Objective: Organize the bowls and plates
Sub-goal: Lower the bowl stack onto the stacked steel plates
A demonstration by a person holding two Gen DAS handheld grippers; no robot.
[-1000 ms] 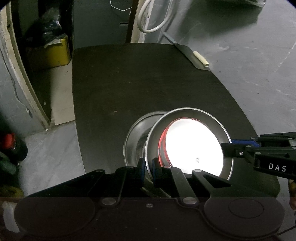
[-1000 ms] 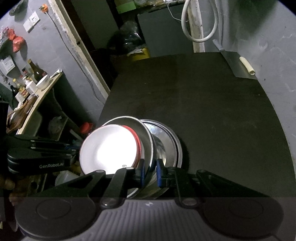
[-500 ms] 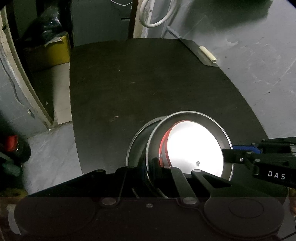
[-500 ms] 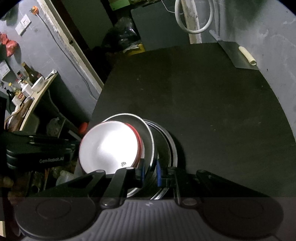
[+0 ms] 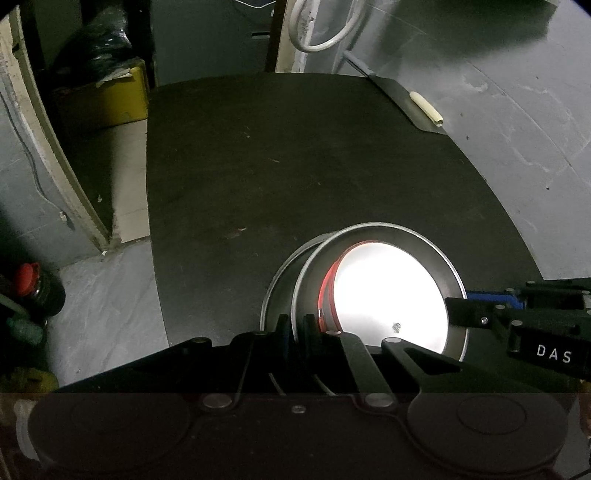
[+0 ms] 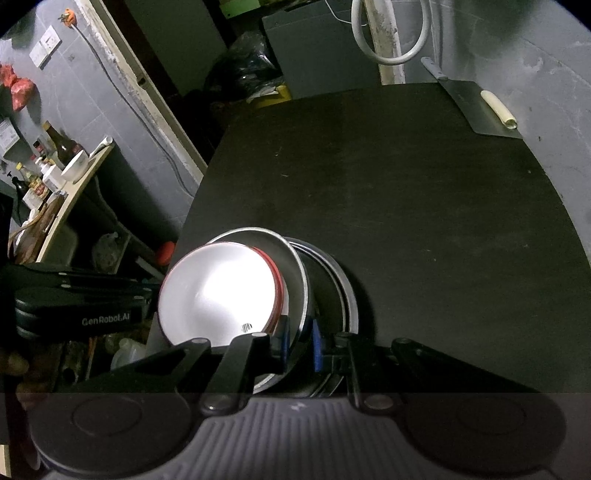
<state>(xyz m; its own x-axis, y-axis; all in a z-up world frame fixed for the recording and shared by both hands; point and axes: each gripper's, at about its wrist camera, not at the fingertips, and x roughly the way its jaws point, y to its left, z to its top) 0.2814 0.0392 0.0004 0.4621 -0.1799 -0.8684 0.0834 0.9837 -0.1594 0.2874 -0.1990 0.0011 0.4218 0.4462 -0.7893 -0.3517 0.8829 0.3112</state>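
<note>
A steel bowl [image 5: 439, 254] holds a red-rimmed white dish [image 5: 384, 291]. It sits tilted on steel plates [image 5: 277, 288] near the front of the black table [image 5: 295, 147]. My left gripper [image 5: 294, 328] is shut on the bowl's left rim. My right gripper [image 6: 300, 341] is shut on the same bowl's [image 6: 295, 280] opposite rim, with the white dish [image 6: 218, 291] to its left and the steel plates [image 6: 343, 291] to its right. Each gripper shows in the other's view, the right one [image 5: 458, 306] and the left one [image 6: 147, 291].
A cleaver [image 5: 406, 107] with a pale handle [image 5: 426, 109] lies at the table's far right corner. A white hose [image 5: 321, 26] hangs on the back wall. A yellow bin [image 5: 107, 99] stands left of the table. A shelf with bottles [image 6: 48, 166] stands far left.
Both grippers and the held bowl have drawn slightly toward the table's near edge; more of the far table shows. The grips have not changed.
</note>
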